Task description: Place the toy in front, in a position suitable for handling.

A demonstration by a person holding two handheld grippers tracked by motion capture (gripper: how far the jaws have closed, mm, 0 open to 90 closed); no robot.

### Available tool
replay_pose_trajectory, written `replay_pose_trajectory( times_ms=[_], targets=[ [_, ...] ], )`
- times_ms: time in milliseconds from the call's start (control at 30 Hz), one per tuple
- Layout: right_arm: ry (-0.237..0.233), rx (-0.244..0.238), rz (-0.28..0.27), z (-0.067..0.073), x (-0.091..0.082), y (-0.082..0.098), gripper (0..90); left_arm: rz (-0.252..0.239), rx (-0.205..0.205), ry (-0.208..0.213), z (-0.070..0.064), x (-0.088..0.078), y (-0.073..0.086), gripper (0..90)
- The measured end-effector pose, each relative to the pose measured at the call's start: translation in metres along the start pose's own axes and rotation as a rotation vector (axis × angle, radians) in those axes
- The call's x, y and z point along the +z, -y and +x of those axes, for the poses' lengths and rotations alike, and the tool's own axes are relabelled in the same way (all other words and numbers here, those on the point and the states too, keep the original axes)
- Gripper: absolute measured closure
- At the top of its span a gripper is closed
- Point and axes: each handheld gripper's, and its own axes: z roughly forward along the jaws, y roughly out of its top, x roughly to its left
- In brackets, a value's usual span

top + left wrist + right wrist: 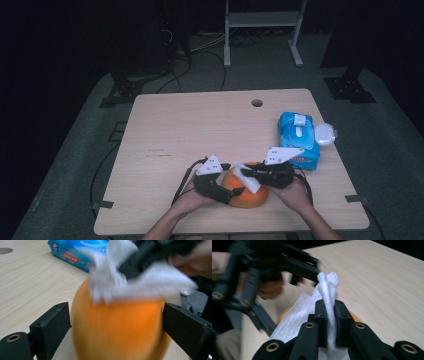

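Note:
A round orange fruit (248,196) (117,330) rests on the wooden table (190,130) near its front edge. My left gripper (234,193) (115,325) comes in from the left and has a black jaw against each side of the fruit. My right gripper (246,175) (330,307) is shut on a white wipe (248,179) (328,287). The wipe (140,282) lies draped over the top of the fruit, blurred in the left gripper view. In the right gripper view, the orange skin peeks out just beneath the wipe.
A blue pack of wipes (299,140) (75,252) lies at the table's right side, and a small white lid (325,134) sits beside it at the edge. A cable hole (257,103) is near the far edge. Dark stands and cables are on the floor beyond.

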Motion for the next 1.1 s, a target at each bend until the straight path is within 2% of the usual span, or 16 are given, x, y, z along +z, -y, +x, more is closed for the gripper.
replay_pose_trajectory(
  times_ms=[67,133,300,400,467,533,600,667,733,767,833,867,933,1033,1100],
  targets=[
    [-0.007,-0.026,0.005,0.006,0.005,-0.003,81.4,0.004,0.009,0.002,0.000,-0.001,0.002,14.9],
    [-0.002,-0.029,0.005,0.006,0.004,-0.004,81.4,0.012,0.024,-0.002,0.003,-0.003,0.004,21.0],
    [0.046,0.041,-0.006,-0.016,-0.012,0.008,81.3,0.022,-0.016,-0.002,0.012,-0.007,0.011,24.4],
    [0.081,0.074,-0.009,-0.026,-0.021,0.015,81.3,0.022,-0.017,0.003,0.015,-0.008,0.012,24.6],
    [0.086,0.085,-0.010,-0.027,-0.022,0.016,81.3,0.020,-0.015,0.003,0.015,-0.007,0.012,24.4],
    [0.096,0.066,-0.006,-0.022,-0.019,0.014,81.3,0.024,-0.019,-0.003,0.015,-0.008,0.008,18.8],
    [0.104,0.042,-0.008,-0.016,-0.015,0.011,81.4,0.003,-0.011,-0.013,0.012,-0.010,0.001,12.4],
    [0.089,0.016,-0.017,-0.007,-0.008,0.006,81.3,-0.021,0.007,-0.011,0.008,-0.010,-0.004,12.3],
    [0.064,-0.002,-0.028,0.001,-0.002,0.002,81.2,-0.008,0.035,-0.010,0.006,-0.008,-0.002,15.7],
    [0.041,-0.016,-0.030,0.005,0.001,0.000,81.2,-0.002,0.044,-0.009,0.006,-0.008,0.000,20.6],
    [0.046,-0.053,-0.013,0.009,0.005,-0.001,81.2,0.014,0.058,-0.015,0.007,-0.009,0.004,26.2],
    [0.049,-0.054,-0.012,0.009,0.005,-0.001,81.2,0.018,0.058,-0.016,0.009,-0.010,0.005,28.0],
    [0.055,-0.018,-0.024,0.001,0.001,0.002,81.2,0.019,0.051,-0.022,0.011,-0.012,0.008,29.6],
    [0.084,0.065,-0.036,-0.020,-0.009,0.014,81.1,0.021,0.027,-0.028,0.016,-0.014,0.011,30.2],
    [0.120,0.088,-0.023,-0.029,-0.016,0.020,81.1,0.018,0.013,-0.026,0.019,-0.014,0.012,30.4]
  ],
)
